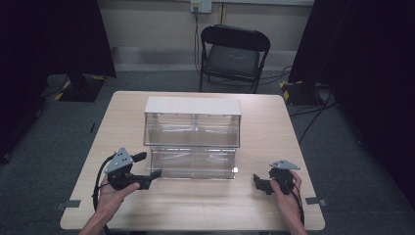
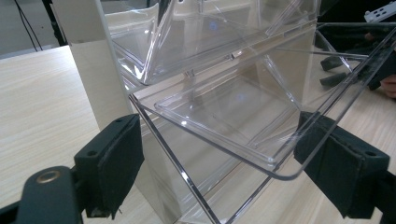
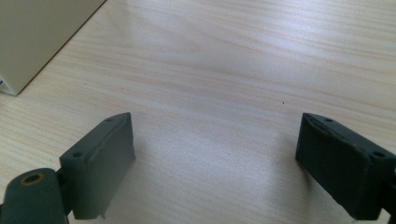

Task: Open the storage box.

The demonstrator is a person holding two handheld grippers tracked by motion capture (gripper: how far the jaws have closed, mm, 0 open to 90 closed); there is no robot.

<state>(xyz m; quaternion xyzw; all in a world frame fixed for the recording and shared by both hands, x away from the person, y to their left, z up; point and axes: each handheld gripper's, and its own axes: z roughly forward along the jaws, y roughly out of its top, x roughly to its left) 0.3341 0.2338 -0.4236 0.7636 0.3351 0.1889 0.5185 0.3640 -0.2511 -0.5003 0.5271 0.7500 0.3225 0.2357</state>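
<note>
Fingers (image 2: pixel 112 163) of the left gripper (image 1: pixel 147 178) stand wide apart, one on each side of the front lip of the lower clear drawer (image 2: pixel 224 116), whose rounded edge juts out between them without touching either pad. That drawer belongs to a two-tier clear acrylic organizer (image 1: pixel 193 137) with a white top, which stands near the middle of the bench (image 1: pixel 195 205). In the high view the left gripper sits at the organizer's lower left corner, its tips just beside the bottom tier, held by the person's left hand (image 1: pixel 113 193).

In the left gripper view the lower drawer is tilted outward, its front edge lower than the upper tier behind it, and the white side wall (image 2: pixel 88 70) of the organizer rises just behind the nearer finger.

Over on the other side, the right gripper (image 1: pixel 262 183) lies well apart from the organizer, near the bench's right edge, in the person's right hand (image 1: pixel 286 196). Its fingers (image 3: pixel 100 158) are likewise spread wide with bare wood grain between them, and a pale corner of the organizer shows at the upper left of that view.
</note>
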